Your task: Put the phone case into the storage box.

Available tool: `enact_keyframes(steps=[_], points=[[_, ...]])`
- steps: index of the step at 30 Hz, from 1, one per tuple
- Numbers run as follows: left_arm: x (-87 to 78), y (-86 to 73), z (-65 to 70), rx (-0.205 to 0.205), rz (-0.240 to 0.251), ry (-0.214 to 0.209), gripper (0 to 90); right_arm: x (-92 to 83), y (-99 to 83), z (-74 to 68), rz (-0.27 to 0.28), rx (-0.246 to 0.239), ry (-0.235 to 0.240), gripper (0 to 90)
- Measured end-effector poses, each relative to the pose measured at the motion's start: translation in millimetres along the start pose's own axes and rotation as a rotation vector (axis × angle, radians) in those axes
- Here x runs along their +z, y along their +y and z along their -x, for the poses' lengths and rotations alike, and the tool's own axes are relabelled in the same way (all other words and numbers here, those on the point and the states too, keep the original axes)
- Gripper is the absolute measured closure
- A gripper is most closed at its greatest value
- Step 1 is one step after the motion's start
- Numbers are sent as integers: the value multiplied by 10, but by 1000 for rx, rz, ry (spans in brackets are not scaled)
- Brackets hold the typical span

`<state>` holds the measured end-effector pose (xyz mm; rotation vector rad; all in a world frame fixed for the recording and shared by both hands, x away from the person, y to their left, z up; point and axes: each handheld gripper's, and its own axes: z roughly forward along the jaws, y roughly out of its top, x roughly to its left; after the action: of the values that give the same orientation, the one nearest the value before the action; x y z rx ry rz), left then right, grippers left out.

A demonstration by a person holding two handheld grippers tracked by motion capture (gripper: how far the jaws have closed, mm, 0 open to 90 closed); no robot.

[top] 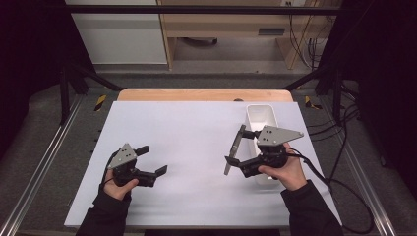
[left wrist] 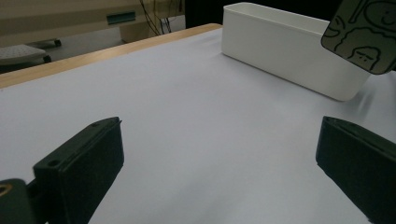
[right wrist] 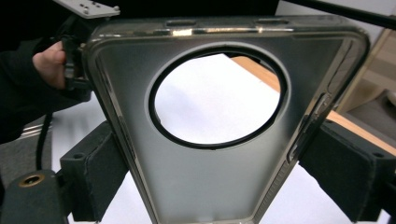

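Observation:
A frosted grey phone case (right wrist: 140,84) with a large round hole in it stands upright between the jaws of my right gripper (right wrist: 219,179), which is shut on its two long edges. From above, the case (top: 234,147) is edge-on, held just over the white mat to the left of my right gripper (top: 245,150). A corner of the case (left wrist: 364,32) with black line drawings on it enters the left gripper view at top right. My left gripper (top: 153,160) rests low over the mat at the left, open with nothing between its jaws (left wrist: 219,158).
A long white bin (top: 260,118) stands on the mat behind my right hand, and its side wall (left wrist: 289,60) is in the left gripper view. The white mat (top: 196,142) covers a wooden table (top: 204,95). Black frame rails run along both sides.

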<state>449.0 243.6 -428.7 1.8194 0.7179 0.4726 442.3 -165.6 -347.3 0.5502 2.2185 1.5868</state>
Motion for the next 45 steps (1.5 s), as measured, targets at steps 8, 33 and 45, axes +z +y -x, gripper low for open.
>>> enact_keyframes(steps=[8,33,45], points=[[-87,-85,-60,-17,5,40,5,-43,-2,43,10,30,-48,118],[-211,-249,-224,-52,5,119,5,-91,140,245,28,109,-195,118],[-207,-268,-238,-56,-1,117,5,-92,202,378,33,137,-271,118]])
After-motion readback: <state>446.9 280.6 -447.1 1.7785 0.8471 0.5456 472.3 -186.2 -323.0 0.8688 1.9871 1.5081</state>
